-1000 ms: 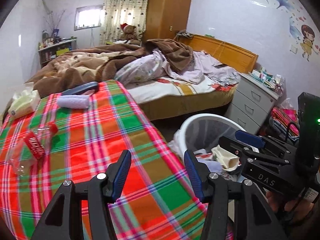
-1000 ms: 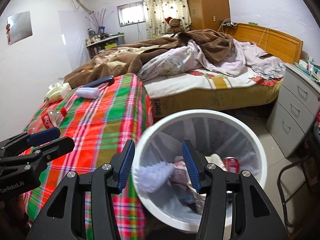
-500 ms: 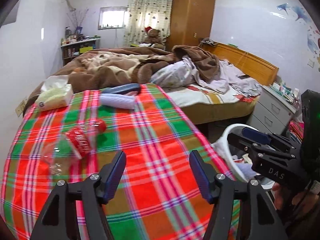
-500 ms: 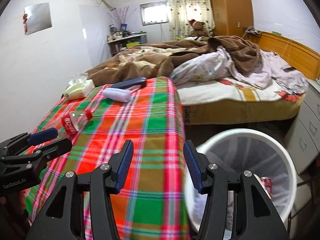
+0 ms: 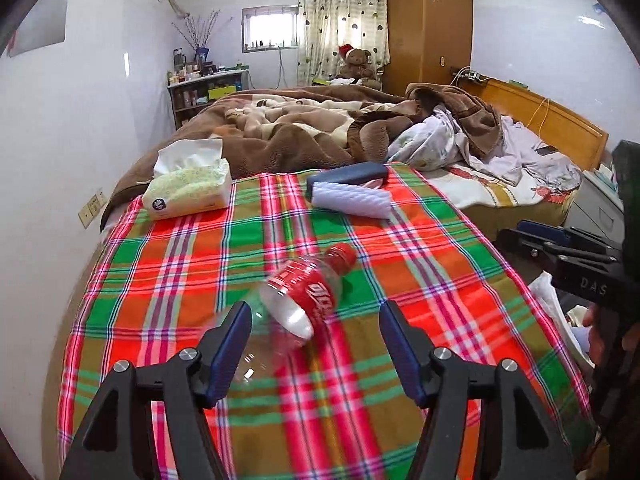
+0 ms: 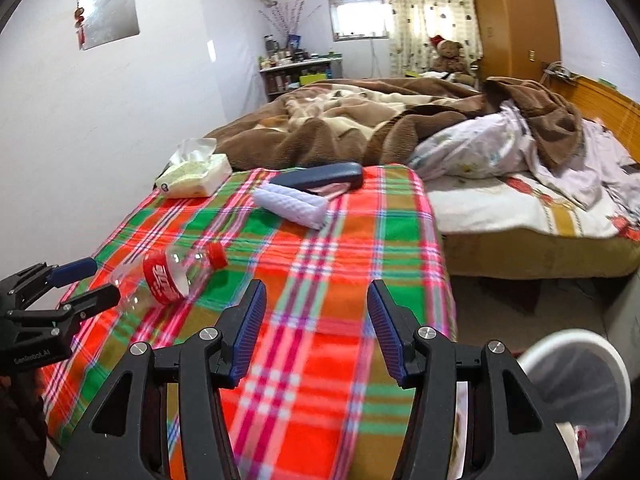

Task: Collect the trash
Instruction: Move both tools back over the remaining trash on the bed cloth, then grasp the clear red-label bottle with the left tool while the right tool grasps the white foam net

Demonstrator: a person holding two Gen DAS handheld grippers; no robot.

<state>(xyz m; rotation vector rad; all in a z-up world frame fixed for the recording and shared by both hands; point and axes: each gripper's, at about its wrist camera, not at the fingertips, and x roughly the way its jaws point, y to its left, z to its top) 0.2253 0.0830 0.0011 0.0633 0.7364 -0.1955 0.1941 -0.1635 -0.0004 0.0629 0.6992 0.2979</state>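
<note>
Bedroom, unmade bed behind; work surface is a table under a plaid cloth in red, green and orange. Landmark for these notes: the empty plastic bottle, red cap and red label, lying on its side near the middle of the cloth.

Left gripper hangs just short of the bottle's clear base end, fingers apart about half their range, nothing between the pads; its jaws have just been opening. In the right wrist view the bottle's base lies close to its tips, apparently not touching. Right gripper sits to the right of the bottle, also half spread and empty.

Beyond the bottle, toward the bed: a white textured roll with a dark blue case touching it, and off to the left a tissue pack. Right of the bottle, below the table edge: white bin, some litter visible inside.

Judgement: collection is partway. Some rubbish is binned; the bottle is the obvious next item and is not yet gripped. Whether the roll counts as trash I cannot tell.
</note>
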